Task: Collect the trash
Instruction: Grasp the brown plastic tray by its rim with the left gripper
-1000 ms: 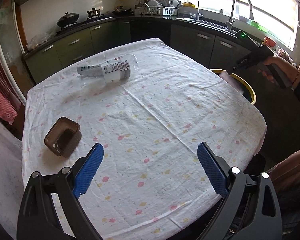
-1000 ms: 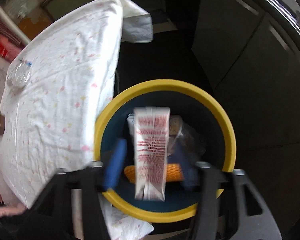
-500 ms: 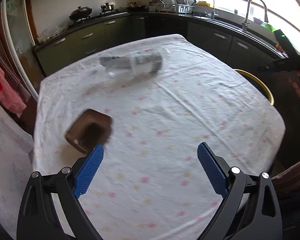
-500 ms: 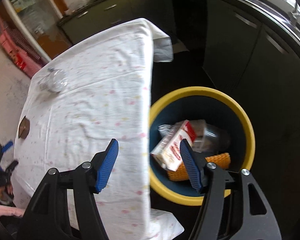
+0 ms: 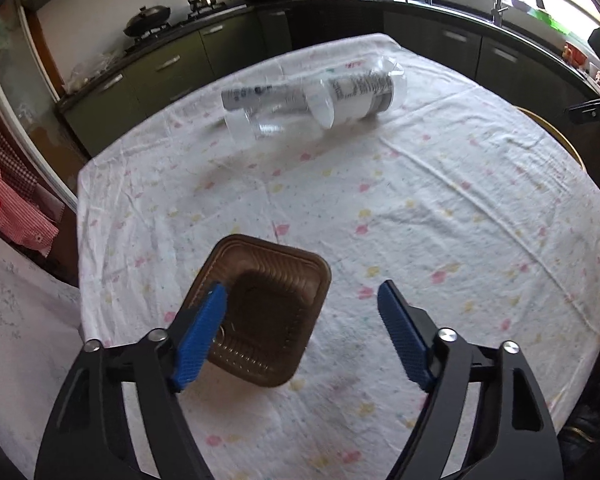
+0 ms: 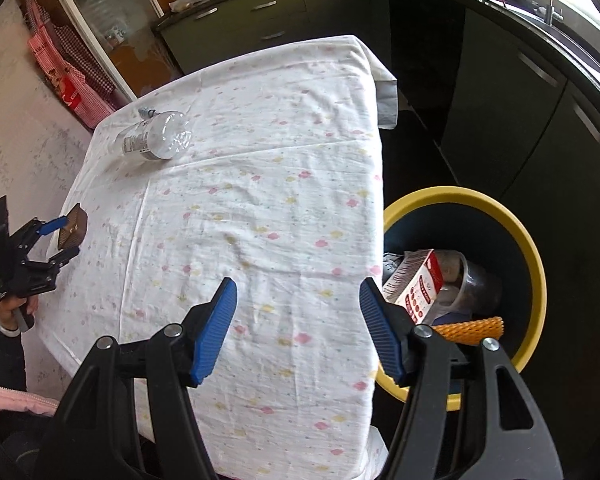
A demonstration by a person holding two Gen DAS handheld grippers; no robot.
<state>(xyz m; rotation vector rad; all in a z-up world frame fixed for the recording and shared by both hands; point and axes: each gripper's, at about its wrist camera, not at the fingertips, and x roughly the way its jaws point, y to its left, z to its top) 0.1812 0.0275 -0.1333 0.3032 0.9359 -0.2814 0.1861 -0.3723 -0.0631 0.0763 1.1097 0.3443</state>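
Note:
A brown plastic tray (image 5: 268,308) lies on the near left of the table's white flowered cloth (image 5: 420,208). My left gripper (image 5: 302,286) hangs over it with its jaws closing. The tray sits between them: the left pad (image 5: 200,332) overlaps its left rim and the right pad (image 5: 404,340) stands clear of it. Two clear plastic bottles (image 5: 356,92) lie on their sides at the far end. My right gripper (image 6: 296,286) is open with nothing in it, above the cloth's edge beside the yellow-rimmed bin (image 6: 532,264). In the right wrist view the left gripper (image 6: 66,238) brackets the tray (image 6: 74,226).
The bin holds a red and white carton (image 6: 416,284), orange netting (image 6: 468,328) and clear plastic. Dark kitchen cabinets (image 5: 172,64) and a sink counter run behind the table. A red checked cloth (image 5: 8,204) hangs at the left. A person's hand (image 6: 10,312) holds the left gripper.
My left gripper came down over the brown tray and its jaws narrowed around it. The right gripper let the carton fall into the bin and swung from above the bin to the table's edge.

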